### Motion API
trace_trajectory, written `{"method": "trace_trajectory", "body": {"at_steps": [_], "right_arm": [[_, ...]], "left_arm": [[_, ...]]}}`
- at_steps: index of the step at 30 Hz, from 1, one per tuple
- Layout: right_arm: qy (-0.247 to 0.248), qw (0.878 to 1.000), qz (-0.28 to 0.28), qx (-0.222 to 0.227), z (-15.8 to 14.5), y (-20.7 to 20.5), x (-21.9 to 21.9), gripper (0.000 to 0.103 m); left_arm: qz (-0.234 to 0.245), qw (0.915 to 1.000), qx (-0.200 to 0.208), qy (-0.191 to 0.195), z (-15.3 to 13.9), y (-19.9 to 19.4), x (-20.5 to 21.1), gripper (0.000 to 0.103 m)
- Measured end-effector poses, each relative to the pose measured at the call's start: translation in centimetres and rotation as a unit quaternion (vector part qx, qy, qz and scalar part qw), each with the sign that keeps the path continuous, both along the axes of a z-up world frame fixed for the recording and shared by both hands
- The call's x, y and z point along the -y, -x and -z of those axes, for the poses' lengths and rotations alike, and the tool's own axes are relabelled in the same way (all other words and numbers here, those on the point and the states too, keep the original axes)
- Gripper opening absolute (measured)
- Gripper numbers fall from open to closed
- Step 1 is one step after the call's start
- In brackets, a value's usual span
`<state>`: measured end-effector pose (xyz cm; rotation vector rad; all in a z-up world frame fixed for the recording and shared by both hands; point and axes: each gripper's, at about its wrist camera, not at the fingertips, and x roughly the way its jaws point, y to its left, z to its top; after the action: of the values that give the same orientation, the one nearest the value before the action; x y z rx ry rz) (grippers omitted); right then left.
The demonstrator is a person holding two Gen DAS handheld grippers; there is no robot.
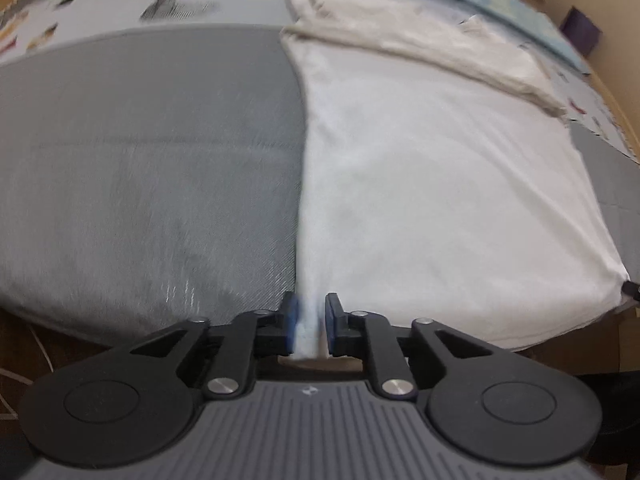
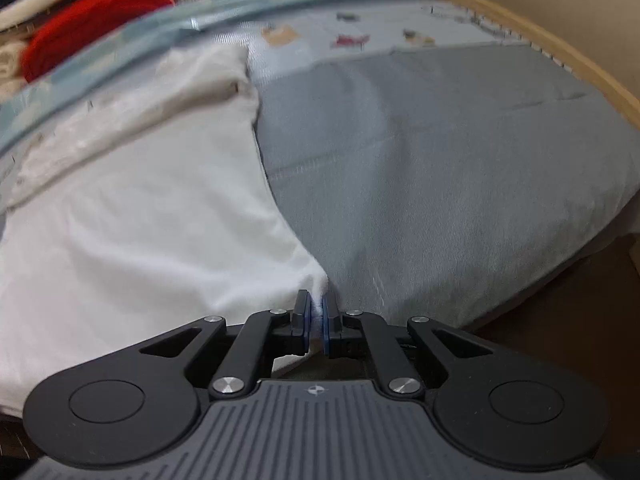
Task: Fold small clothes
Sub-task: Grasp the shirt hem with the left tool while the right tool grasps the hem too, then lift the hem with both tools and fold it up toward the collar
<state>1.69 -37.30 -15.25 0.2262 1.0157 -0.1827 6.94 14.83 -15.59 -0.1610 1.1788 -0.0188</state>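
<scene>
A white garment (image 1: 440,184) lies flat on a grey cloth (image 1: 152,168) on the table, its far part folded over into a creased band (image 1: 420,40). My left gripper (image 1: 309,326) is shut on the garment's near left corner at the table's front edge. In the right wrist view the same white garment (image 2: 152,232) fills the left half. My right gripper (image 2: 316,322) is shut on its near right corner, over the grey cloth (image 2: 460,180). Both views are blurred by motion.
A printed pale-blue cover (image 1: 180,0) lies beyond the grey cloth. A red cloth (image 2: 96,20) and other piled clothes sit at the far left in the right wrist view. A wooden rim (image 2: 560,36) bounds the right side. A purple box (image 1: 580,32) stands far right.
</scene>
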Motion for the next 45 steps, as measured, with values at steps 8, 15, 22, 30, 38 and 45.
{"method": "trace_trajectory", "body": {"at_steps": [8,15,22,30,38,45], "right_arm": [[-0.006,1.0,0.011,-0.014,0.8,-0.3,0.0,0.009],[0.005,1.0,0.003,0.008,0.0,0.0,-0.1,0.005],[-0.012,1.0,0.006,-0.023,0.6,0.0,0.2,0.01],[-0.021,0.999,0.048,0.007,-0.3,0.3,1.2,0.036],[-0.066,0.995,0.068,0.007,0.2,0.1,2.1,0.04],[-0.048,0.998,0.045,-0.018,1.2,-0.6,1.1,0.039]], "left_arm": [[0.024,0.9995,-0.004,-0.022,0.5,0.0,1.0,0.013],[0.037,0.9987,0.013,-0.031,-0.1,0.7,1.5,0.006],[0.014,0.9995,-0.018,-0.023,0.5,0.7,0.8,0.021],[0.025,0.9991,-0.004,-0.034,0.2,0.9,1.2,0.006],[0.006,0.9997,-0.014,-0.017,0.4,0.7,0.7,0.009],[0.015,0.9994,-0.014,-0.027,0.7,0.5,1.0,0.008]]}}
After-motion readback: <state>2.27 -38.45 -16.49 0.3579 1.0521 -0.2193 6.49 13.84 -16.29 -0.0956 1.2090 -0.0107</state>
